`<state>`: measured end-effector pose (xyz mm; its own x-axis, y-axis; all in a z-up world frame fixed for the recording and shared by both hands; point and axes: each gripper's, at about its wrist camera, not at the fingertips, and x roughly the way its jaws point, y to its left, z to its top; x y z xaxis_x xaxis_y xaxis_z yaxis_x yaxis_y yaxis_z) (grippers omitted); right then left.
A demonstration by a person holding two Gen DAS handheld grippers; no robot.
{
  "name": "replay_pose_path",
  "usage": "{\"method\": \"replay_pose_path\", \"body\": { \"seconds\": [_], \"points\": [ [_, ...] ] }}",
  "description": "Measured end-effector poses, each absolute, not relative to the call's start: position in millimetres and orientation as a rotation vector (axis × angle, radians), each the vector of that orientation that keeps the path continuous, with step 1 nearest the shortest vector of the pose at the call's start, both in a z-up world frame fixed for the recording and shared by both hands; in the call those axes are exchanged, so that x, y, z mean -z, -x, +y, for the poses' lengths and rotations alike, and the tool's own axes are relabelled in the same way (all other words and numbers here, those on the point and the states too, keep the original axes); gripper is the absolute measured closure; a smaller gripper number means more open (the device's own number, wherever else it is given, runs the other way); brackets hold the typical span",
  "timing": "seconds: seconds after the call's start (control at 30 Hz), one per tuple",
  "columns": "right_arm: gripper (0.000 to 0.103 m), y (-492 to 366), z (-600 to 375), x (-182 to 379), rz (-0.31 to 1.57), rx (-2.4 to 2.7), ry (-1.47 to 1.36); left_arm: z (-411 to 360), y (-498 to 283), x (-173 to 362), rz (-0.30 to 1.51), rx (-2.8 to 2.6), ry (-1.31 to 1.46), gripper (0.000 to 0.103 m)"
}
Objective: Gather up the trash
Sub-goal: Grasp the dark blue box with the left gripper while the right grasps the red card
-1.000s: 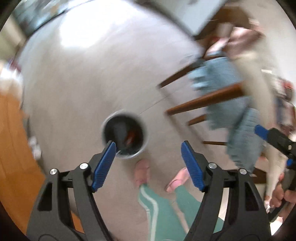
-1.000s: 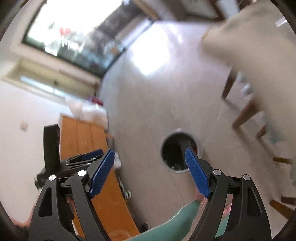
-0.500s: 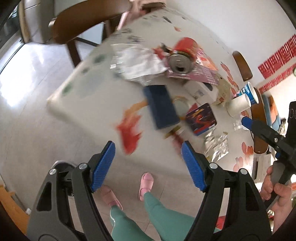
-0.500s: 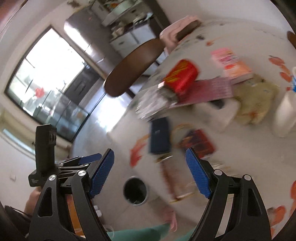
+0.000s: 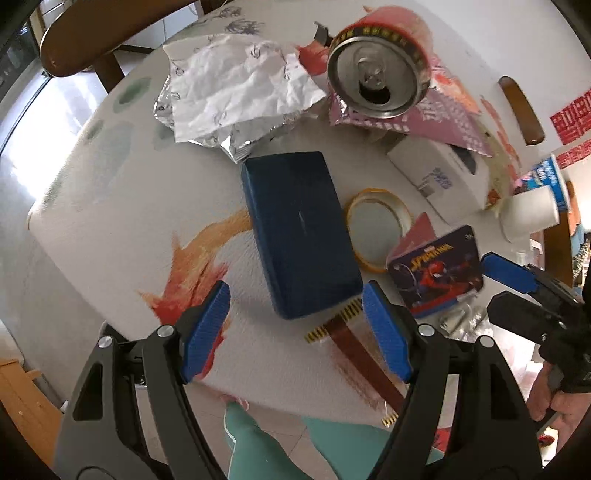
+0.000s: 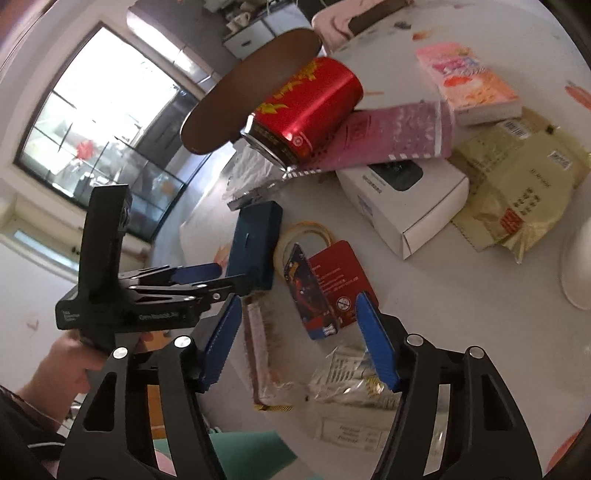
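A red can [image 5: 376, 70] lies tipped on a pink packet [image 6: 391, 138]. Crumpled foil wrapper [image 5: 236, 88] lies near the tabletop [image 5: 110, 206] corner.

Below me lies a dark blue box [image 5: 301, 232] flat on the bench [image 5: 110, 206]. Just right of it sits a roll of clear tape [image 5: 378, 229], beyond that a white carton [image 5: 437, 181]. A brown chair back [image 5: 103, 33] stands past the box's far end.

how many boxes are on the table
3: a dark blue box near the table edge, a white box in the middle, and a pink box at the far side. Others may be hidden under wrappers.
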<state>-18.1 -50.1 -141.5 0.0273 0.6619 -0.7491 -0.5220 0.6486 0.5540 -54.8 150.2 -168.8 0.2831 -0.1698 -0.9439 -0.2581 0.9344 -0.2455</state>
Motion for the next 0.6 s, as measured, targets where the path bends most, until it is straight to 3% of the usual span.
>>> {"method": "replay_pose_path", "body": {
  "seconds": [0.2,0.23,0.27,0.33,0.6],
  "points": [
    [0.06,10.3,-40.0,158.2,1.305,-0.972,-0.126,130.0,44.5,169.0,1.294,-0.13,0.315,0.03],
    [0.068,9.9,-40.0,160.5,1.316,-0.981,-0.132,126.1,43.1,168.9,1.289,-0.146,0.307,0.034],
    [0.078,9.7,-40.4,162.7,1.326,-0.983,-0.136,122.5,42.6,167.9,1.28,-0.161,0.288,0.045],
    [0.088,9.1,-41.8,164.8,1.342,-0.992,-0.156,120.0,40.9,168.0,1.277,-0.175,0.265,0.05],
    [0.101,8.7,-60.0,153.3,1.311,-0.989,-0.239,133.9,57.9,158.2,1.25,-0.163,0.361,0.051]
  ]
}}
